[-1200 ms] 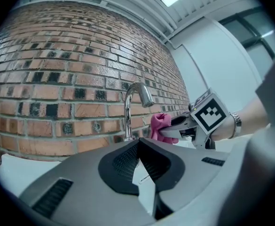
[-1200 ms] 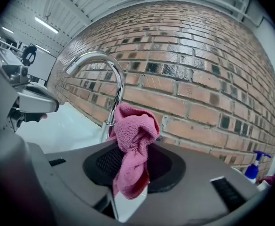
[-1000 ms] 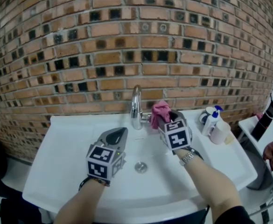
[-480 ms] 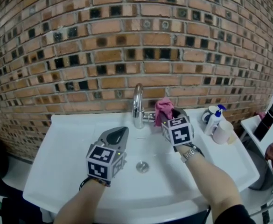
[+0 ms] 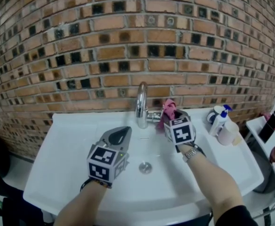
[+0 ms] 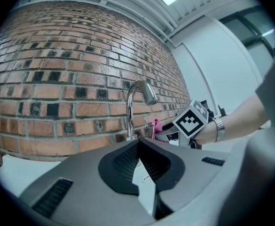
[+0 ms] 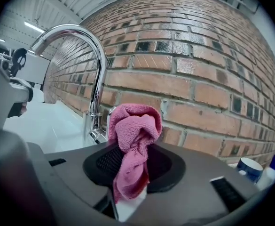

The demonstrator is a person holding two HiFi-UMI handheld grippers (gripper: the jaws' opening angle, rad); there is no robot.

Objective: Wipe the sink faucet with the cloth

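Pink cloth (image 5: pixel 168 108), pinched by right gripper (image 5: pixel 171 118), is hovering beside mid-frame faucet (image 5: pixel 141 102) (left gripper (image 5: pixel 121 133) clenched empty); next probably wants pressing contact.

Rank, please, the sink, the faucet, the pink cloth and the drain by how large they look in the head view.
1. Sink, by far the largest.
2. Faucet and pink cloth: too alike to rank; the faucet is taller, the cloth bulkier.
3. Drain, the smallest.
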